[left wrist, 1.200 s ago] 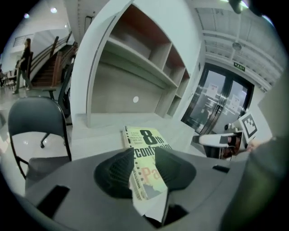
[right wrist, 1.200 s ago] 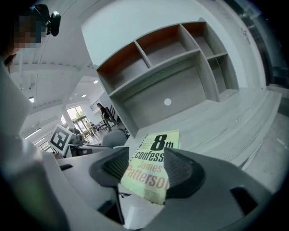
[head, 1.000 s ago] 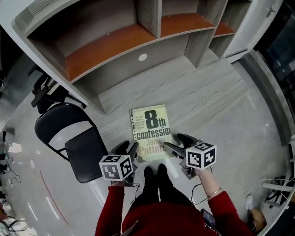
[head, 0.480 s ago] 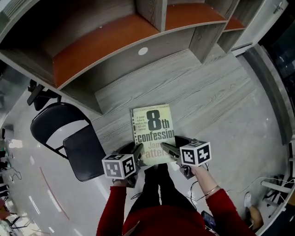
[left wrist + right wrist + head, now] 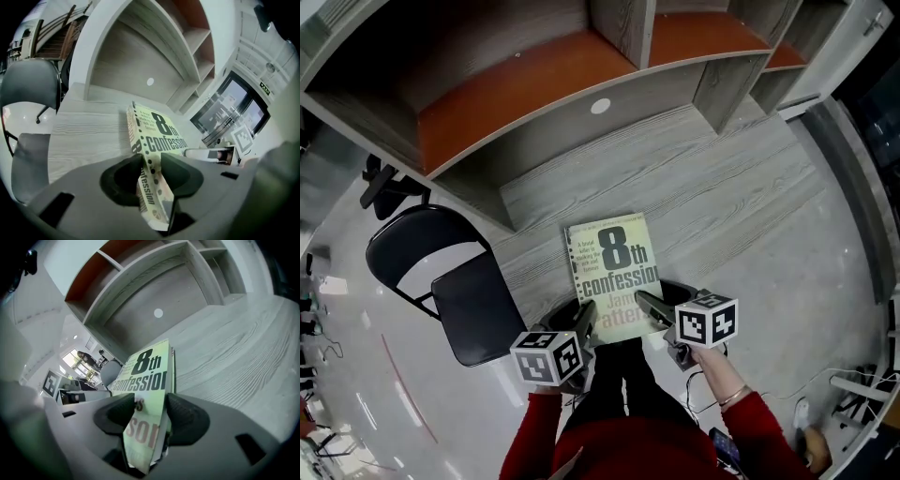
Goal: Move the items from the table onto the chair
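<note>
At the table's near edge — both grippers closing on the book

A second ago the left gripper (image 5: 572, 319) and the right gripper (image 5: 661, 302) stood wide at the near corners of the book (image 5: 614, 272). Now each has slid in over that edge and its jaws are closing, the left around the spine corner, the right around the page-side corner, with the pads seemingly just meeting the covers. The book lies on the grey table (image 5: 731, 216) much where it was, not visibly lifted. I judge the grasp nearly secured — the lift and the carry to the black chair (image 5: 473, 314) at the left are yet to come.
</note>
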### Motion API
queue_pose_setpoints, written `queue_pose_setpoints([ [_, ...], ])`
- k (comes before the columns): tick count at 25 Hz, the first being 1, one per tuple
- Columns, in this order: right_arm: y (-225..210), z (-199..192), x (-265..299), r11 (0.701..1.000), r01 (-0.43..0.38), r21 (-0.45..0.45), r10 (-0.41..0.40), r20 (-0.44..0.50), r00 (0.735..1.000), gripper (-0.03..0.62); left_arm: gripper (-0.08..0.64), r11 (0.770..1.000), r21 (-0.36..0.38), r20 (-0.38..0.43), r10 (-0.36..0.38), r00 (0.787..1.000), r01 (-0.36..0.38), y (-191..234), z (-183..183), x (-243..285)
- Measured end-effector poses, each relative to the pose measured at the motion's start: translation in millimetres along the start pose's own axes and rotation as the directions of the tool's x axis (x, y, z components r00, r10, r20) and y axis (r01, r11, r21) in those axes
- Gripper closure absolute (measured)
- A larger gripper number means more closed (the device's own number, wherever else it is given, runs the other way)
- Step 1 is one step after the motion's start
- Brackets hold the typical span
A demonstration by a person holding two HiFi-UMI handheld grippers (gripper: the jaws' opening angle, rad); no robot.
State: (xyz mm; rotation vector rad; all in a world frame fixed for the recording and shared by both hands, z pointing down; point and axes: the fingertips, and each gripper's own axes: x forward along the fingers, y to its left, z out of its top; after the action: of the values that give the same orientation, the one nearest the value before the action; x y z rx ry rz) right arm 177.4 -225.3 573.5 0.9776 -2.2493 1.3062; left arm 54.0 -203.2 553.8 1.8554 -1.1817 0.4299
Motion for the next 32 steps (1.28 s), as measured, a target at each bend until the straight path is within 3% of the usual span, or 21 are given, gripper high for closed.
queue_pose_setpoints([
  [7, 45.4, 49.9, -27.4, 0.990, -0.006, -0.141, 0.028, 0.155, 0.988, 0.371, 0.419, 0.994, 0.107, 0.167, 0.018, 0.986, -0.036, -19.1, 47.2, -41.0],
  [13, 69.8, 65.1, -43.3, 0.977, -0.049, -0.208, 0.092, 0.203, 0.975, 0.371, 0.419, 0.988, 0.125, 0.270, 0.052, 0.961, -0.088, -32.5, 61.9, -70.6],
  [17, 92.1, 74.9, -42.9, 0.958, -0.091, -0.270, 0.149, 0.202, 0.968, 0.371, 0.419, 0.988, 0.087, 0.337, 0.094, 0.937, -0.131, -30.6, 67.9, -93.5],
  [22, 146.6, 88.8, -25.9, 0.911, -0.160, -0.381, 0.244, 0.185, 0.952, 0.371, 0.419, 0.974, 0.029, 0.437, 0.189, 0.879, -0.223, -7.7, 79.0, -141.6],
  [28, 233.8, 74.4, 11.0, 0.846, -0.241, -0.475, 0.325, 0.102, 0.940, 0.371, 0.419, 0.949, -0.054, 0.494, 0.295, 0.818, -0.310, 42.7, 68.4, -218.5],
  [32, 284.7, 50.1, 37.5, 0.830, -0.258, -0.495, 0.334, 0.069, 0.940, 0.371, 0.419, 0.938, -0.102, 0.505, 0.335, 0.795, -0.330, 82.0, 51.6, -262.6],
])
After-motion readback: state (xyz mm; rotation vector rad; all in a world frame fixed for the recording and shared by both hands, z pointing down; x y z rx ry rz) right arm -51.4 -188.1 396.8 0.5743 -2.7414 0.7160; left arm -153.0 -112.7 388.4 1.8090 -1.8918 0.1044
